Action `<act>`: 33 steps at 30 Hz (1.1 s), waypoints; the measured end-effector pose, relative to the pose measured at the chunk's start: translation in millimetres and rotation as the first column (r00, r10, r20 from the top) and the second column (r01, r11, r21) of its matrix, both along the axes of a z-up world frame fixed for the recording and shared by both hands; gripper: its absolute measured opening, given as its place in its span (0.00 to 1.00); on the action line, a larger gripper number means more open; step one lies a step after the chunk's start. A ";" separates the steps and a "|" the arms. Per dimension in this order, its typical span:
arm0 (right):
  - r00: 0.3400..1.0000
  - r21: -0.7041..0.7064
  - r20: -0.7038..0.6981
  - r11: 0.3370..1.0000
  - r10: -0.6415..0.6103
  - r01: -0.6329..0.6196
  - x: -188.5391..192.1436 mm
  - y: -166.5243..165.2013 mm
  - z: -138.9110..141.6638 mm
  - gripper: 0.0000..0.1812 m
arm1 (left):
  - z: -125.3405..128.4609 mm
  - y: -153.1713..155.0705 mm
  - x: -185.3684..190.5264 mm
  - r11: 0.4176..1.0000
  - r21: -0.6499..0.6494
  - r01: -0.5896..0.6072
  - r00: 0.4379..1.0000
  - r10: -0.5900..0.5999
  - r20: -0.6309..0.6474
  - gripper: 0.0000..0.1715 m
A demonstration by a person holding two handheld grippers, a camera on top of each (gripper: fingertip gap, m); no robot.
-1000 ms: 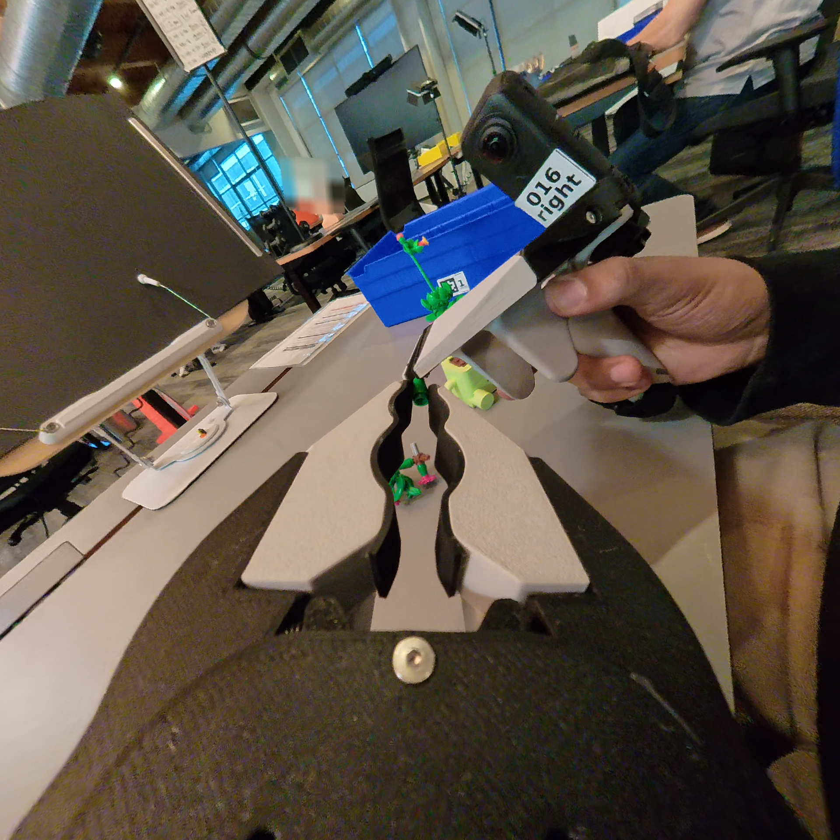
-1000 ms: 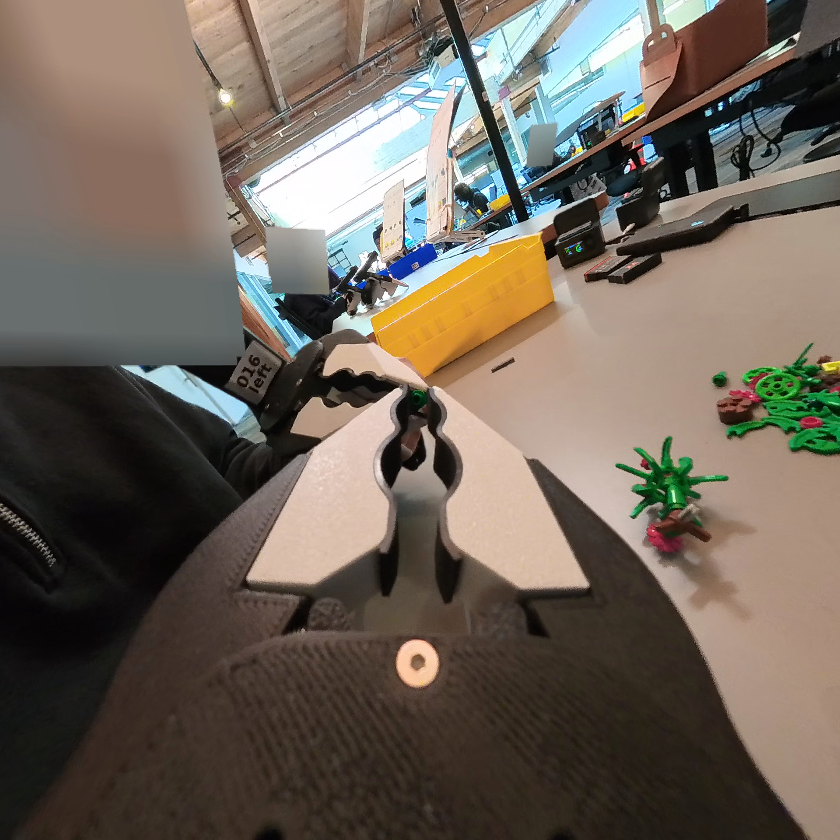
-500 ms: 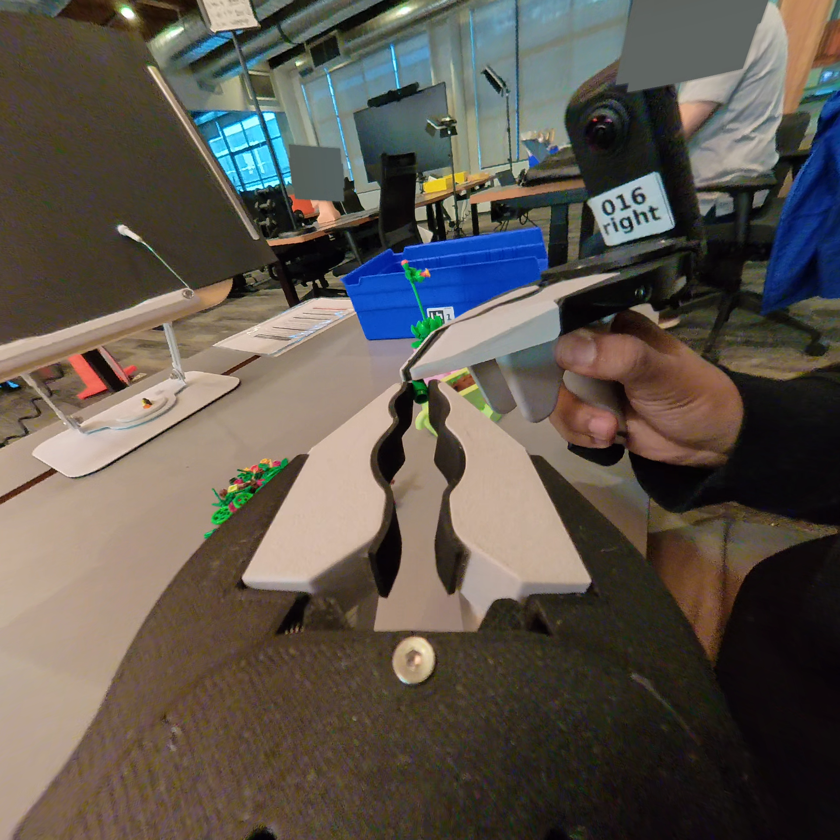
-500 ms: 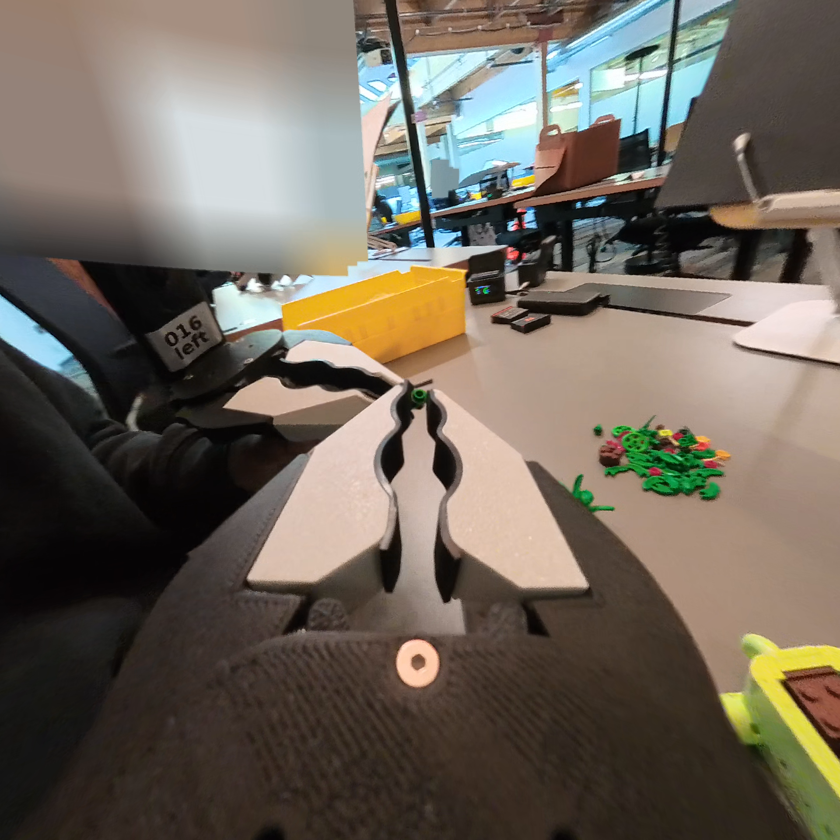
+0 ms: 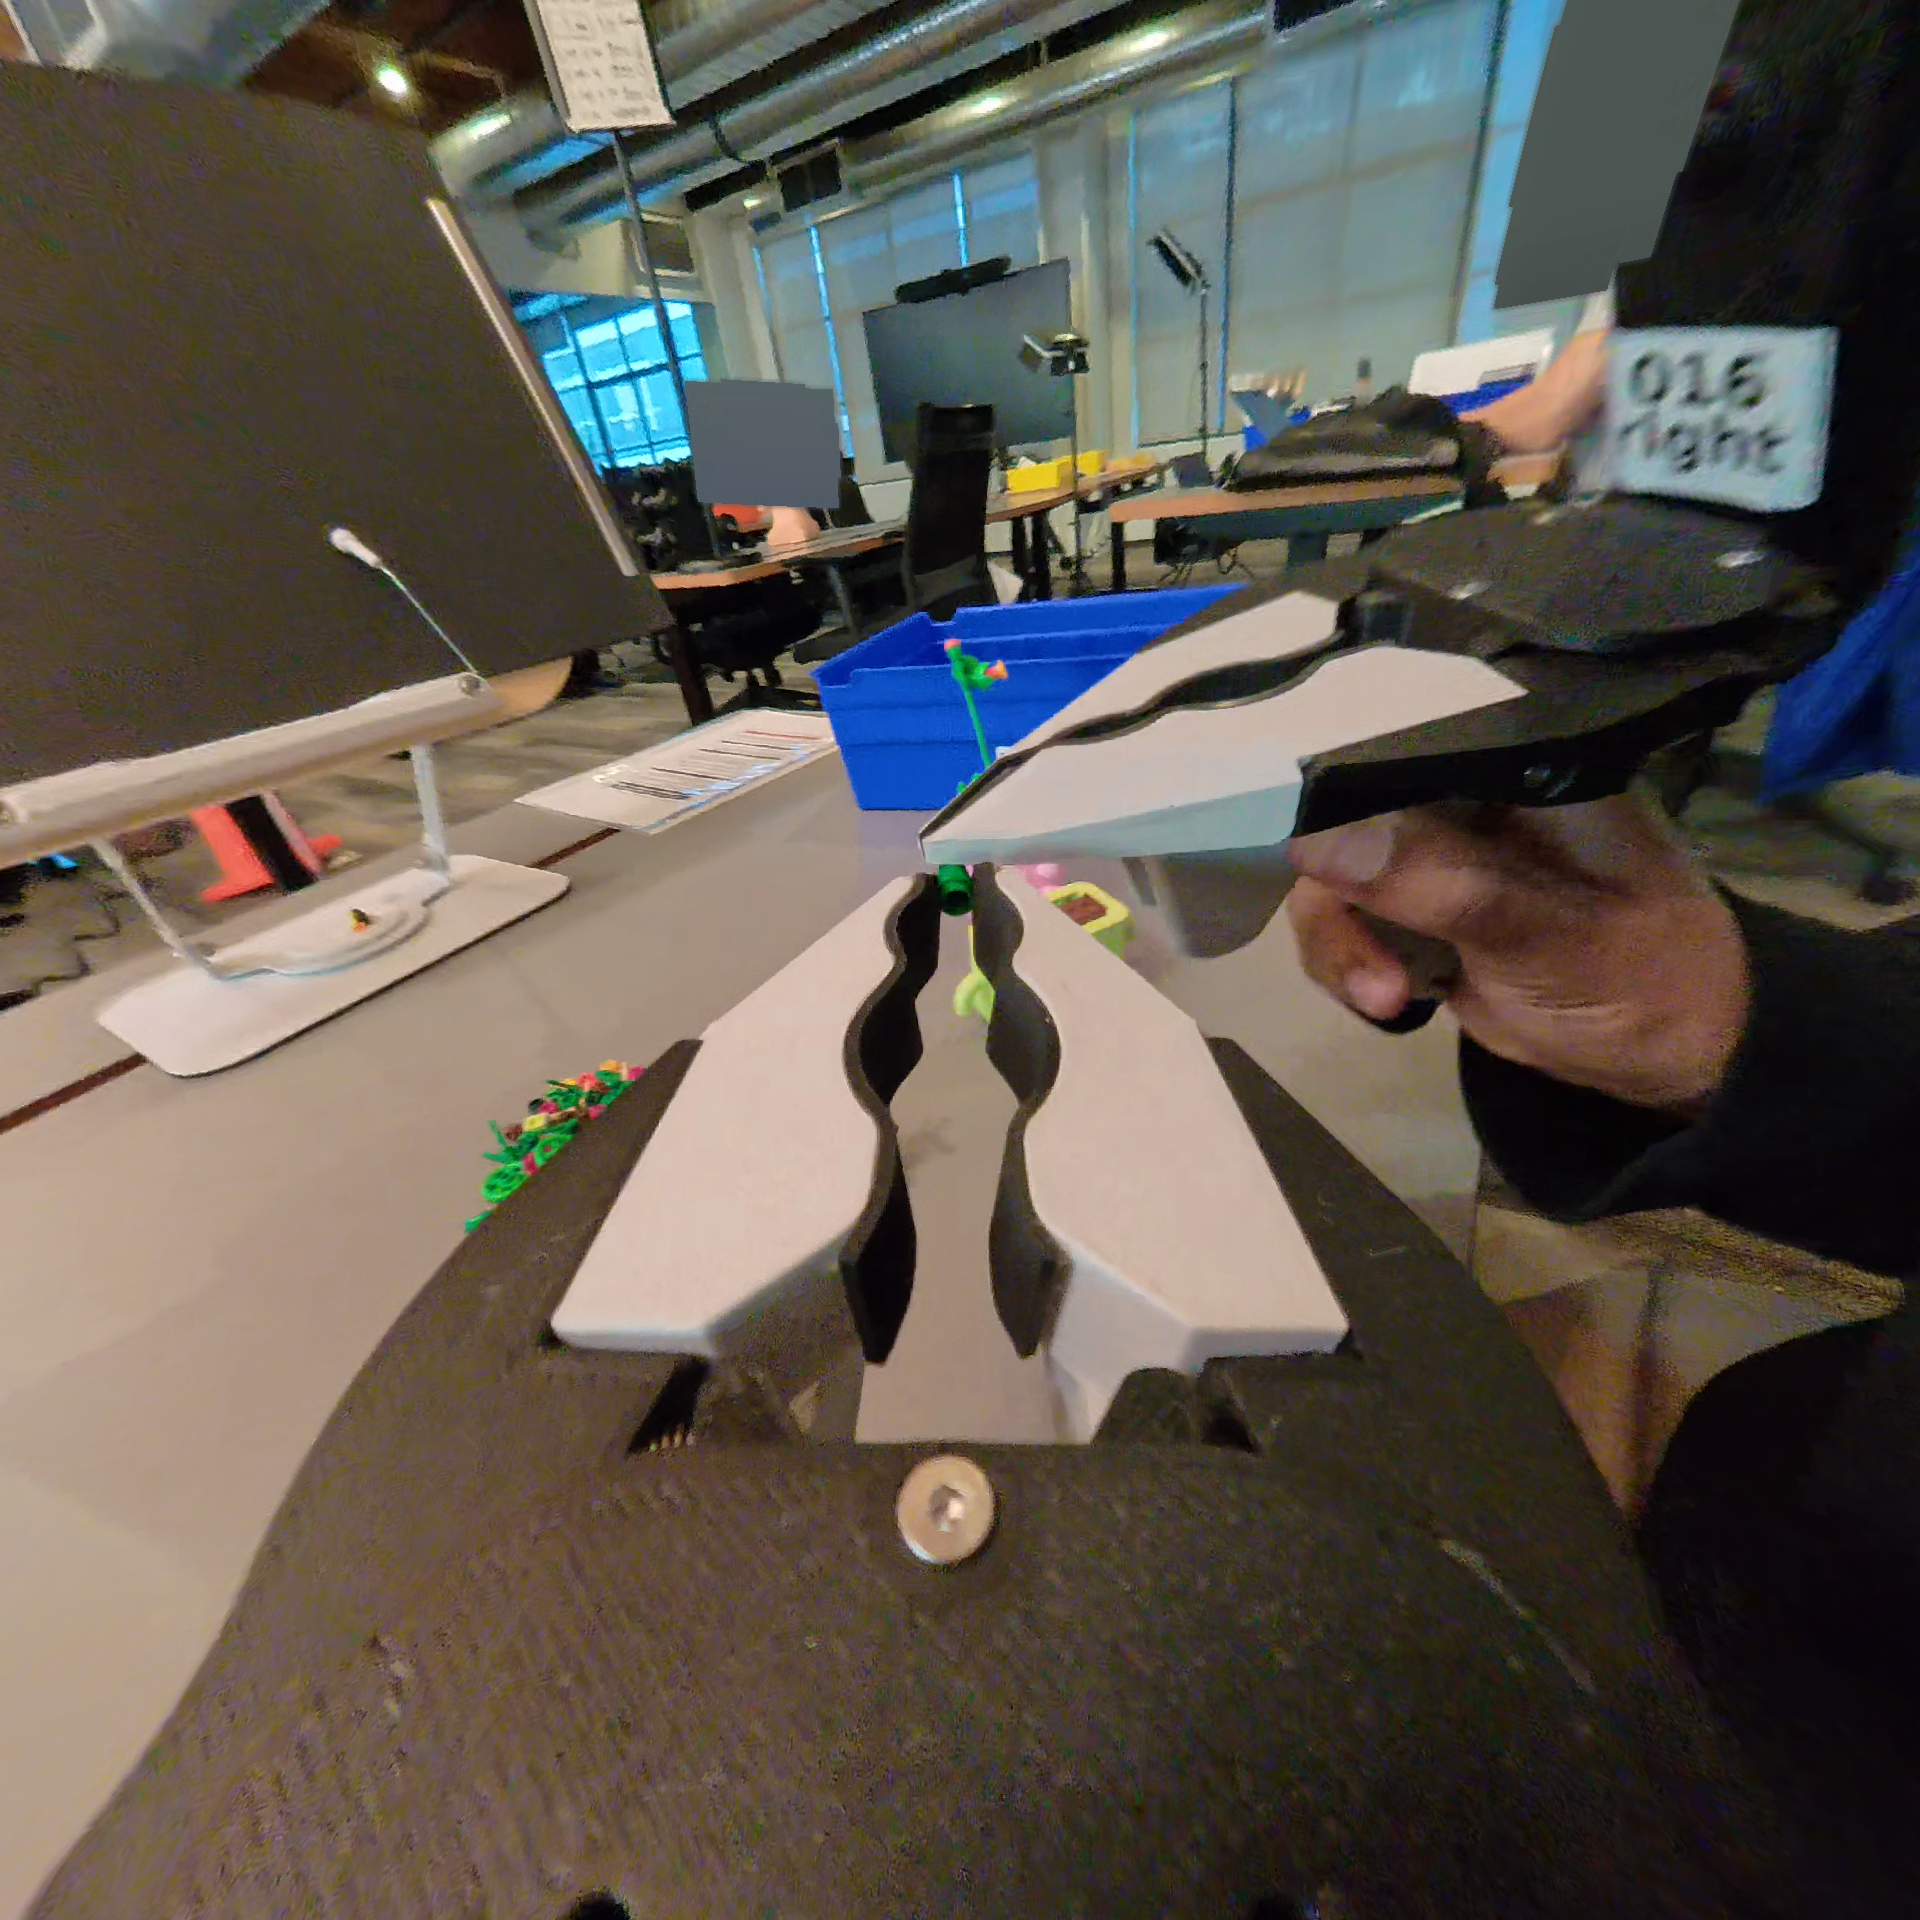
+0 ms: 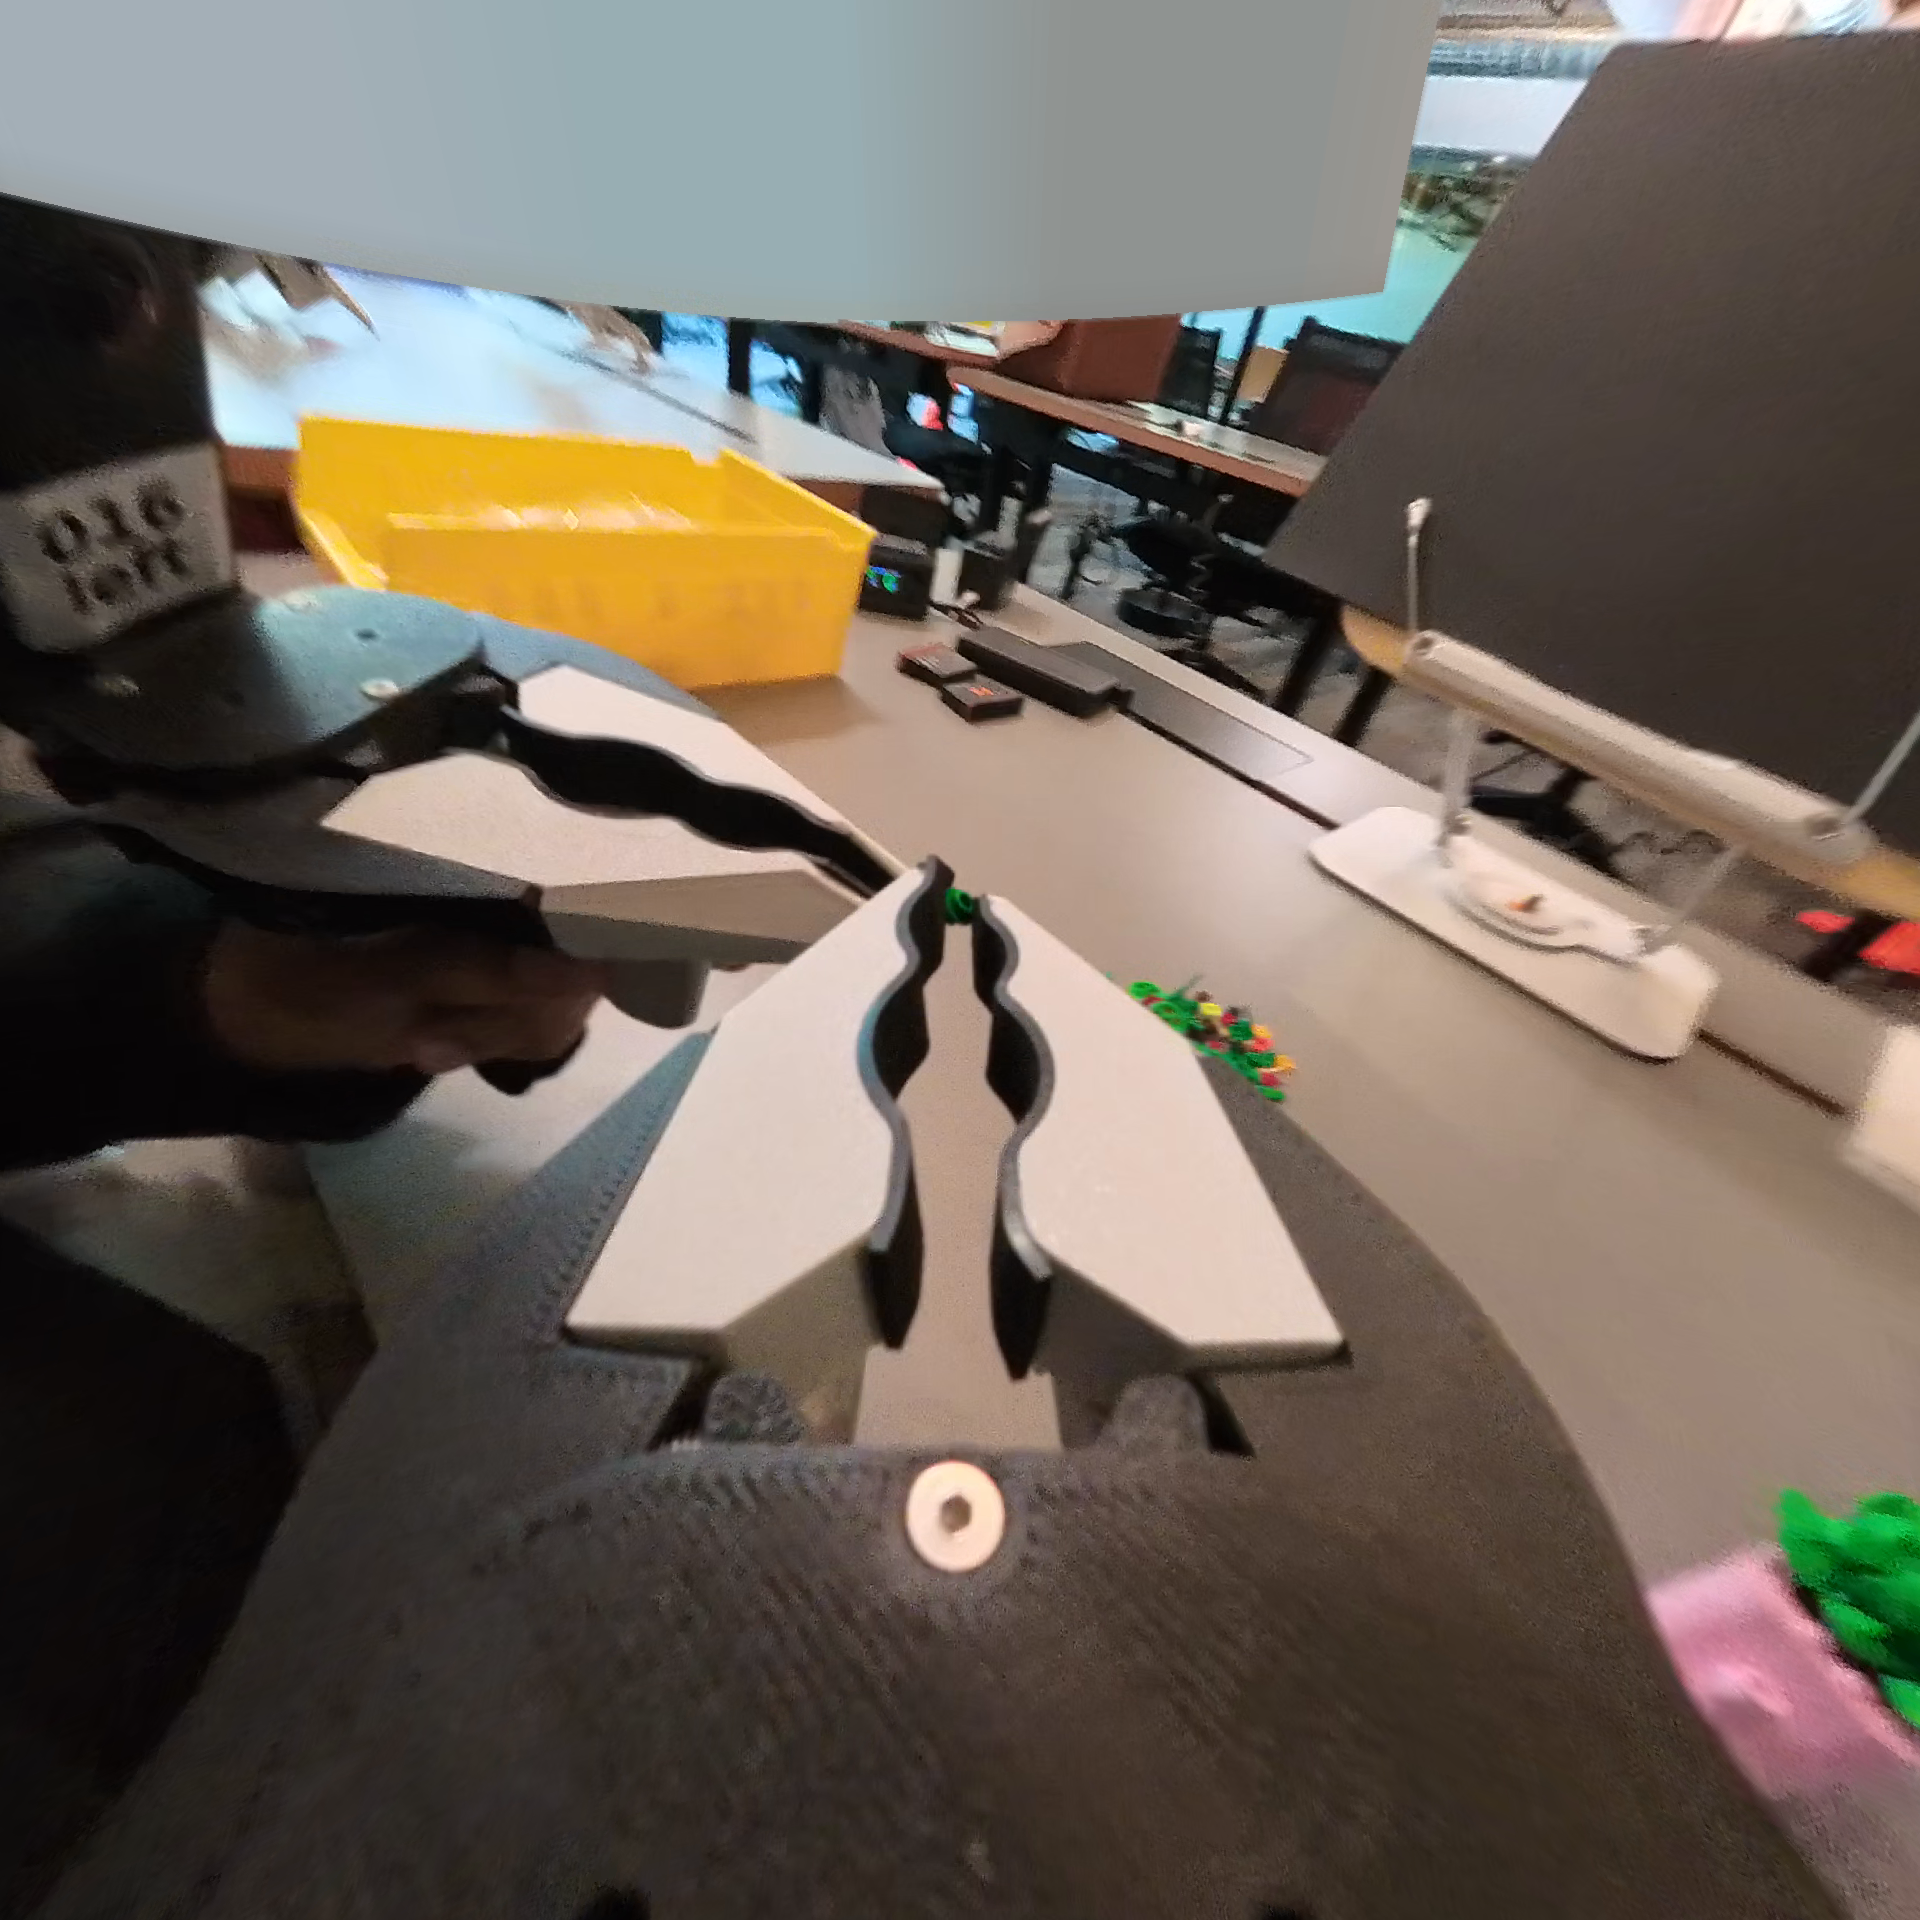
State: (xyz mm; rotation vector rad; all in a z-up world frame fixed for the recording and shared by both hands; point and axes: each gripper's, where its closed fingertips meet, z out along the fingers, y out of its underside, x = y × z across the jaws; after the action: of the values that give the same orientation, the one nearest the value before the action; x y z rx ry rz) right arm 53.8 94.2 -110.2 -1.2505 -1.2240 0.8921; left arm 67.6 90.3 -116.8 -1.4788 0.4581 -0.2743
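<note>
While both of my tongs meet tip to tip above the table (image 5: pixel 312 1195), the left gripper (image 5: pixel 954 891) pinches a green stem (image 5: pixel 974 717); the right gripper (image 6: pixel 958 906) seems clamped on that stem too, beside the green pot (image 5: pixel 1091 914).

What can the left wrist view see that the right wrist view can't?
Only the left wrist view shows the blue plastic bin, the tall green toy flower stem and the lime-green toy pot. Only the right wrist view shows the yellow plastic bin. Both show the small green toy piece pinched by the left hand-held gripper and the right hand-held gripper, tips meeting.
</note>
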 end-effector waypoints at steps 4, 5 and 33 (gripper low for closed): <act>0.996 0.064 0.059 0.996 -0.059 0.056 -3.3 4.2 -6.6 0.01 | -7.1 3.9 -3.5 0.999 -0.004 -0.043 0.998 0.043 -0.034 0.02; 0.997 0.043 0.055 0.998 -0.055 0.053 -3.7 5.3 -8.3 0.01 | -8.4 4.8 -3.8 0.999 -0.007 -0.046 0.998 0.046 -0.033 0.02; 0.946 -0.712 -0.299 0.631 0.125 -0.308 -8.7 13.3 -27.0 0.03 | -22.1 11.7 -10.1 0.959 -0.178 0.221 0.875 -0.114 0.471 0.02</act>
State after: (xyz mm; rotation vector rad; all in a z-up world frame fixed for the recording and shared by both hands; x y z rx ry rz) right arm 45.1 107.5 -137.2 -1.5961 -0.8292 1.8075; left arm 57.6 102.0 -139.0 -1.5356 0.1746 -0.8204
